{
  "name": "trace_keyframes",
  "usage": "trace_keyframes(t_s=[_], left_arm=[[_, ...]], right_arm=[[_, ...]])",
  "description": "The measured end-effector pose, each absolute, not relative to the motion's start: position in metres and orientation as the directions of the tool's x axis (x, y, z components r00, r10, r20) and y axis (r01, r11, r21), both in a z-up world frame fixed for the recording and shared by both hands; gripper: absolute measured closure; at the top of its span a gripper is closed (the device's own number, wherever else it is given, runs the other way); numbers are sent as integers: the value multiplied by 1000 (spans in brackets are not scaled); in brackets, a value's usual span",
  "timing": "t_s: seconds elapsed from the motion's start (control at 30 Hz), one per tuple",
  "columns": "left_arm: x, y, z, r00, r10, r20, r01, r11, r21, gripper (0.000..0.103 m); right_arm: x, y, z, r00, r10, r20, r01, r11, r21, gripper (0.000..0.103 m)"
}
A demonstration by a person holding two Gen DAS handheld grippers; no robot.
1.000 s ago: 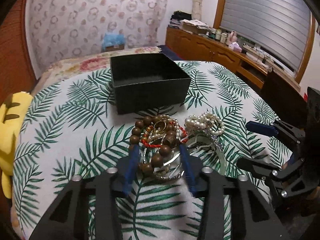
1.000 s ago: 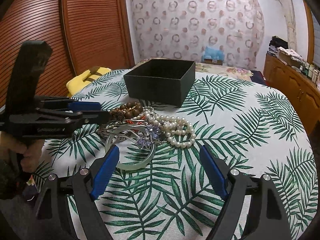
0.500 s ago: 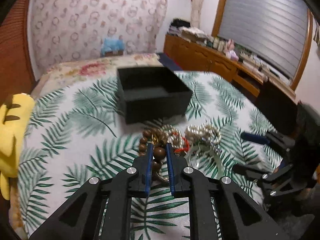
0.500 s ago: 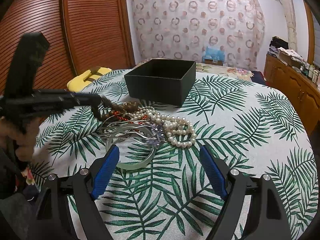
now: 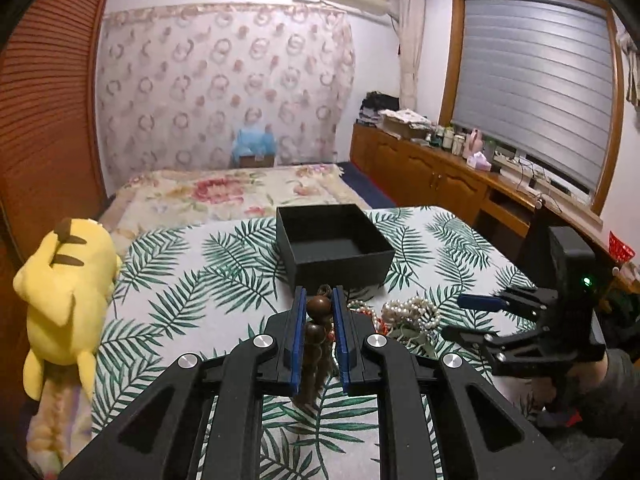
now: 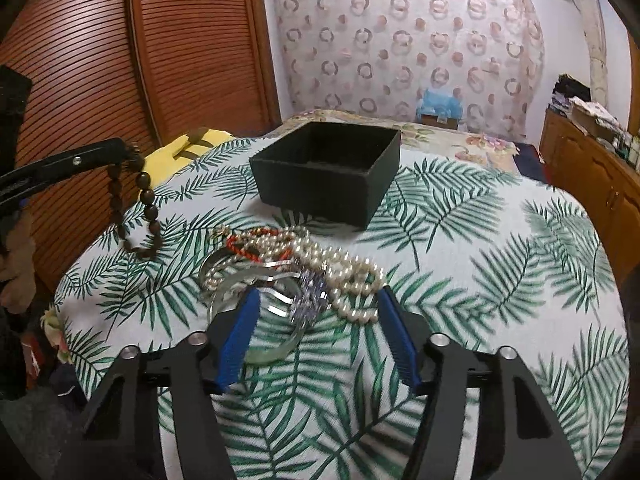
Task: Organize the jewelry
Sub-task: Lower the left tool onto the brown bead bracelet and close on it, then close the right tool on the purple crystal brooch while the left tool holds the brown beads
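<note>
The left gripper (image 5: 319, 336) is pinching the brown bead bracelet (image 5: 316, 344) between its blue pads, and the loop is dangling clear of the leaf-print tablecloth (image 6: 460, 264), hanging down off the tips in the right wrist view (image 6: 134, 212). The black box (image 5: 334, 246) is sitting open just ahead of those closed tips, nothing visible inside it. Over on the other side, the right gripper (image 6: 318, 336) is hovering with its fingers spread wide, straddling the near edge of the jewelry pile: the pearl strand (image 6: 340, 268) is lying just ahead between the tips, the silver bangle (image 6: 256, 276) and pale green bangle (image 6: 280, 350) beside the left finger, a red cord bracelet (image 6: 250, 244) farther ahead.
</note>
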State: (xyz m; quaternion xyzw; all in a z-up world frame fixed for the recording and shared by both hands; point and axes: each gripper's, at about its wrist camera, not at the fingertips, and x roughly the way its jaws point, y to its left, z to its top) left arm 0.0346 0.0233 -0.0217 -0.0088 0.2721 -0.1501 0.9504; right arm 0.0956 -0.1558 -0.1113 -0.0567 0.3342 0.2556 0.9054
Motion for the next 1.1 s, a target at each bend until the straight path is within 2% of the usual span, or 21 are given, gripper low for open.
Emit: trace_keyframes(t_s=[0.1,0.33,0.73,1.0,1.1], left_arm=[[32,24,-20,811,-292,-507,280,955,-102,91],[28,22,-25,805,-296,-514,281,953,-109,91],[28,20,-36,792,-302,-530,280,952,-124,91],[28,19,-39,787,-306,-536,282,951,-129,91],[28,19,-39,787,-305,-536,281,951,-129,91]], right_arm=[[104,-151,-111,636,418,-649,-512,858,51,50],[110,-143,-128,561,464,-685,-528,839,135,55],[123,-149,-134,442,578,-686,-496,795,350,57],[122,-145,-135,450,558,-697,-489,807,331,57],[130,-153,-136,442,570,-693,-463,806,368,57]])
